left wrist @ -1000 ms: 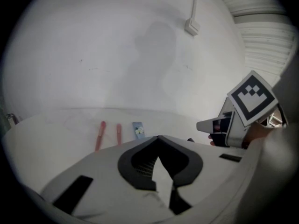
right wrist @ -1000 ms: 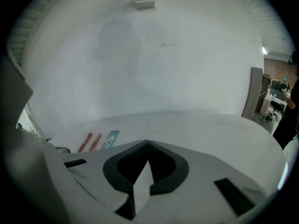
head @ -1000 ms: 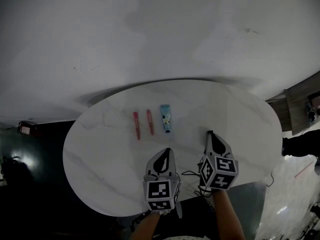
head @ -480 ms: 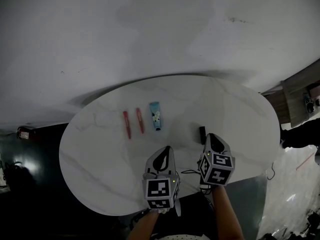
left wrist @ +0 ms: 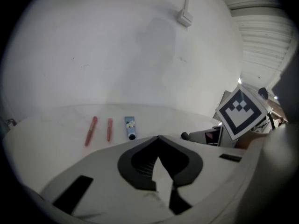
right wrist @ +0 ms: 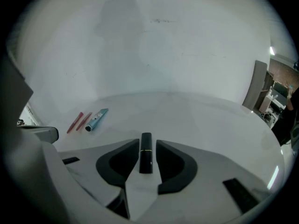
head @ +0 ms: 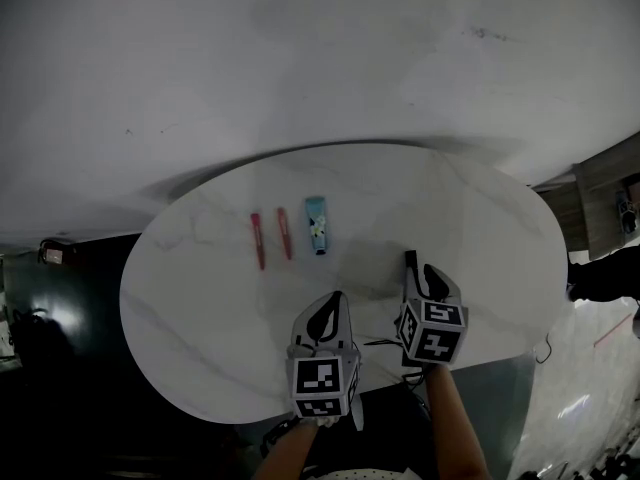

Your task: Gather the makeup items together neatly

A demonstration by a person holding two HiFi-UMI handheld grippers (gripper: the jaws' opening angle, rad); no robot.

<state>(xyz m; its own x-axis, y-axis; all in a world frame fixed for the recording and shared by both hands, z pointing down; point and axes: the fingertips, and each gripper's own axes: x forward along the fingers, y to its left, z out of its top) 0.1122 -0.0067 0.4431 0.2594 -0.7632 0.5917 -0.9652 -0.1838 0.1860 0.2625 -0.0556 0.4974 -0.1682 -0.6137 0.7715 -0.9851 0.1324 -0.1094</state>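
Right now the black lipstick tube (right wrist: 145, 160) sits between the jaws of my right gripper (right wrist: 145, 143). The jaws have closed to about the tube's own width, one dark pad on each flank. The tube is a slim, smooth, square-shouldered stick with a thin pale band across it. Its long axis runs along the line of the gripper, and its far end pokes out past the jaw tips, away from me. From the head view it shows as a short dark bar (head: 408, 260) just ahead of the gripper, low over the right half of the worktop (head: 200, 308). I cannot tell whether it rests on the surface. The worktop is a white oval slab with faint grey veins like marble. My left gripper (left wrist: 159, 138) hangs beside the right one near the edge closest to me, with its jaws together and nothing between them. Further out and to the left, well apart from the lipstick, three items lie side by side without touching. They are two thin red sticks (head: 258, 240) (head: 284, 233) and a flat blue tube (head: 316, 225) with its dark cap towards me. All three lie lengthwise, away from me, roughly parallel to one another.
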